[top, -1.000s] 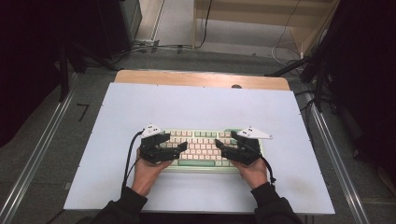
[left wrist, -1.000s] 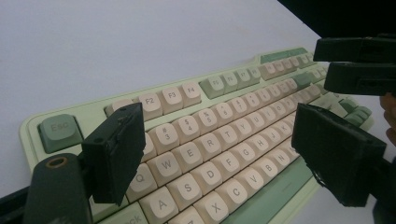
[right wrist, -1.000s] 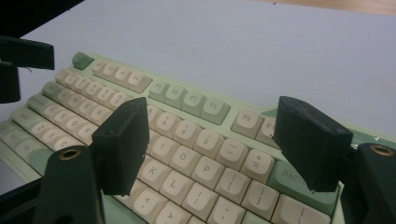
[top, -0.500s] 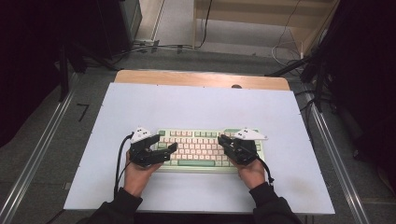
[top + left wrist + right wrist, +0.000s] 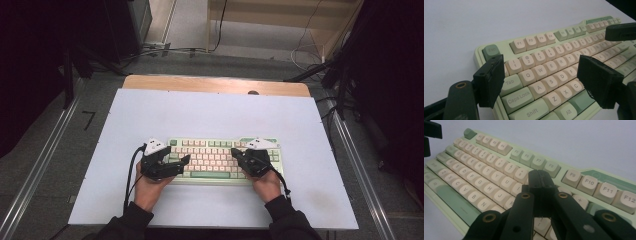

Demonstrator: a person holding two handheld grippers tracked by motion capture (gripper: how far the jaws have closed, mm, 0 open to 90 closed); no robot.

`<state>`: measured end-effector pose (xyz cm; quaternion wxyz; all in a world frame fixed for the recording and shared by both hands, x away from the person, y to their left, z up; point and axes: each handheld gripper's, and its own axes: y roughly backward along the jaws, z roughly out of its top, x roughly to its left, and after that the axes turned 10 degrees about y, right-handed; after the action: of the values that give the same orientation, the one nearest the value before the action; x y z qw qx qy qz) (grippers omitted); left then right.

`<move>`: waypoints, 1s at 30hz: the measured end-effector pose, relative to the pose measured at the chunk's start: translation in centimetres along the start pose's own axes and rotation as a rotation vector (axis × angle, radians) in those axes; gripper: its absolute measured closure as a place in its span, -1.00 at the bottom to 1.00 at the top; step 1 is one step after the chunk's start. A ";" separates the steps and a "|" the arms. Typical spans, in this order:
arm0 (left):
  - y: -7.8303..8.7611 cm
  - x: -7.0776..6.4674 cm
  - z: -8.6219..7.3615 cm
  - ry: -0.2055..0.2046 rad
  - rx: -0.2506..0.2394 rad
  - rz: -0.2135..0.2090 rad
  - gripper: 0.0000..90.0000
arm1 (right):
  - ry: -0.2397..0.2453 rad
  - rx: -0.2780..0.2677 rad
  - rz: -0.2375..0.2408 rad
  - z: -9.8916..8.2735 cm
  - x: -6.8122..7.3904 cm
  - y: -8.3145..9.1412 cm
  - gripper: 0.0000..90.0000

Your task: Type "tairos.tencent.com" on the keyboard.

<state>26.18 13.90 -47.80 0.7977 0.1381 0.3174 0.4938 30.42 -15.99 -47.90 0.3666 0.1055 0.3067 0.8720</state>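
A pale green keyboard [image 5: 220, 160] with cream keys lies on the white tabletop [image 5: 210, 115], close to the person. My left gripper [image 5: 184, 165] hovers over its left end, jaws open wide above the letter keys [image 5: 540, 62] with nothing between them. Over the right half, my right gripper [image 5: 236, 154] points toward the number row. Its jaws have just been closing and now meet with nothing between them [image 5: 539, 173]. In the left gripper view, a jaw of the right gripper [image 5: 620, 31] shows at the upper right.
Bare white tabletop surrounds the keyboard [image 5: 486, 170], with a wooden strip [image 5: 215, 84] along the far edge. Metal rails [image 5: 40, 165] run along both sides of the table. Cables and dark stands sit on the floor beyond.
The right gripper's jaws have come together from wide open. The left gripper has shifted slightly toward the keyboard's left end. The keyboard has not moved.
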 end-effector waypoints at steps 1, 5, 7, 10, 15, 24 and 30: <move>0.0 0.0 0.0 0.000 0.000 0.001 -0.48 | 0.006 0.004 0.000 0.0 0.1 -0.1 0.95; 0.0 0.1 0.0 0.006 -0.001 -0.002 -0.46 | 0.012 0.031 0.003 -0.1 0.3 -0.6 0.95; 0.0 0.0 0.0 0.003 -0.001 -0.001 -0.45 | 0.016 0.034 0.005 -0.1 0.4 -0.7 0.94; 0.0 0.0 0.0 0.007 -0.001 0.004 -0.43 | 0.017 0.037 0.004 -0.1 0.5 -0.8 0.94; -0.1 0.0 0.0 0.005 0.001 0.008 -0.42 | 0.018 0.047 0.001 -0.1 0.6 -1.1 0.94; -0.1 -0.1 -0.1 0.002 0.000 0.015 -0.43 | 0.025 0.054 -0.007 -0.2 0.7 -1.3 0.94; 0.0 -0.1 -0.1 0.003 -0.002 0.016 -0.43 | 0.005 0.043 -0.002 0.0 0.6 -0.9 0.91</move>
<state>26.13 13.80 -47.83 0.7934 0.1390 0.3171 0.5006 30.53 -15.13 -48.47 0.3641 0.1106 0.3262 0.8653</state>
